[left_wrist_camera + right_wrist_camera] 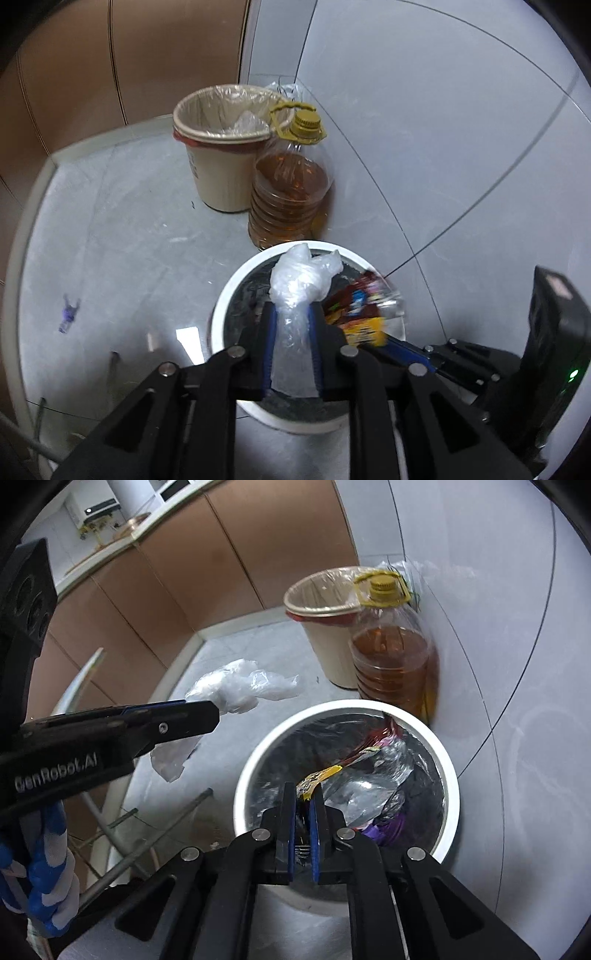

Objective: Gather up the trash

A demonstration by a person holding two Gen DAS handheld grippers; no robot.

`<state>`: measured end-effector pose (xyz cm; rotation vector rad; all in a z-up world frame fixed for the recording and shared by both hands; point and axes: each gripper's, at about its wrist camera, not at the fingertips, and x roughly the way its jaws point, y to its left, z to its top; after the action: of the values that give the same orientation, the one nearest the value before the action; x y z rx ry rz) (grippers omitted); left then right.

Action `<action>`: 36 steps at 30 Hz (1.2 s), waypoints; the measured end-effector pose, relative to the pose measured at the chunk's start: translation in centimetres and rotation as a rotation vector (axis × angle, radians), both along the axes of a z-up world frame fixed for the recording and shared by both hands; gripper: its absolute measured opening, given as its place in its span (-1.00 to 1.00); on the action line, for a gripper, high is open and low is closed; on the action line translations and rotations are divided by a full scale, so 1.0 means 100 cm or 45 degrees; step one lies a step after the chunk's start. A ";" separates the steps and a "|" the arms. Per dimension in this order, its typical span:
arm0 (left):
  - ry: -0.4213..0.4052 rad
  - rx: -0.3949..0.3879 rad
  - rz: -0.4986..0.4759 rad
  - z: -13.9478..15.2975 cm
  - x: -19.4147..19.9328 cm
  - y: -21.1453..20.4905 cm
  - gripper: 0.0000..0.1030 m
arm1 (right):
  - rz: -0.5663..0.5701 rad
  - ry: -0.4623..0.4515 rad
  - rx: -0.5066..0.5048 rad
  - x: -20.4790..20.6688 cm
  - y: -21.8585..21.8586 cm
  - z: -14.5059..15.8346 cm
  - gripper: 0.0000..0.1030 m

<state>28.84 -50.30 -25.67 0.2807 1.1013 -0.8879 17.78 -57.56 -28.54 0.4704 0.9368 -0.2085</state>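
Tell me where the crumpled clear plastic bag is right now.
The crumpled clear plastic bag is clamped in the left gripper, held above the left side of the white bin, just in front of the oil bottle.

White lettering "GenRobot.AI" was readable on black body of left tool (207,716), seen at left in right wrist view. Beige bin (221,155), far on floor, bore small dark marks on its side, too small to read. Snack wrapper (364,310) in right tool carried colourful print, blurred, unreadable. Oil bottle (290,192) showed no legible label.
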 end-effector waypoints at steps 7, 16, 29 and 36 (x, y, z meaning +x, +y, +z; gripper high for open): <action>0.015 -0.072 0.011 0.007 0.002 0.002 -0.01 | -0.051 0.039 -0.034 0.000 -0.005 -0.009 -0.07; -0.143 -0.152 0.141 0.066 -0.022 0.071 0.00 | -0.067 -0.022 -0.104 -0.024 0.023 0.034 0.15; -0.587 -0.171 0.487 0.178 -0.095 0.255 0.18 | 0.136 -0.356 -0.288 -0.058 0.159 0.174 0.85; -0.705 -0.155 0.695 0.207 -0.128 0.351 0.31 | 0.282 -0.485 -0.362 -0.070 0.241 0.222 0.99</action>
<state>16.05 -15.25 -4.97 0.1012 0.5567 -0.3477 10.75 -33.43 -6.38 0.1328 0.5674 -0.0454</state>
